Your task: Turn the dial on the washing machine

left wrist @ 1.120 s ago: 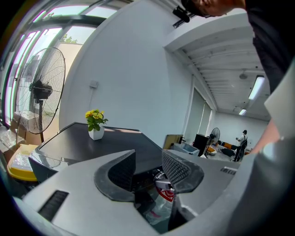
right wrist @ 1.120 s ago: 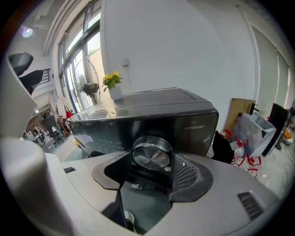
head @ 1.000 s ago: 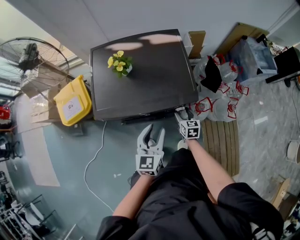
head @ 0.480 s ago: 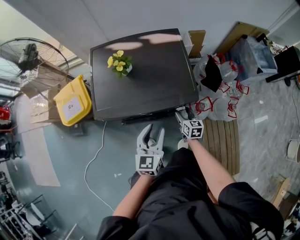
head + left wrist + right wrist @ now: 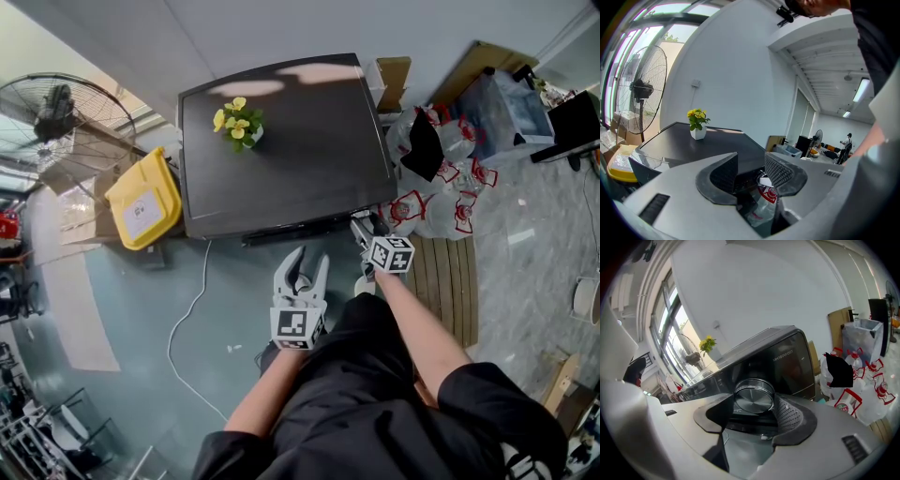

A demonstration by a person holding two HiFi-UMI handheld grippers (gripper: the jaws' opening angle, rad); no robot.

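Note:
The washing machine (image 5: 291, 141) is a black-topped box seen from above, with a small pot of yellow flowers (image 5: 236, 124) on its lid. My right gripper (image 5: 362, 228) reaches its front right corner. In the right gripper view the round silver dial (image 5: 753, 398) on the dark front panel (image 5: 792, 364) sits between the two jaws, which press on its sides; my right gripper (image 5: 753, 405) is shut on it. My left gripper (image 5: 302, 266) hangs open in front of the machine, over the floor, with nothing between its fingers (image 5: 726, 171).
A yellow bin (image 5: 142, 199) and a standing fan (image 5: 56, 112) stand left of the machine. Plastic bags (image 5: 441, 187) and a wooden pallet (image 5: 448, 281) lie to its right. A white cable (image 5: 187, 319) runs across the floor.
The right gripper's marker cube has shifted a little to the right and twisted while staying at the dial. The left gripper has held still.

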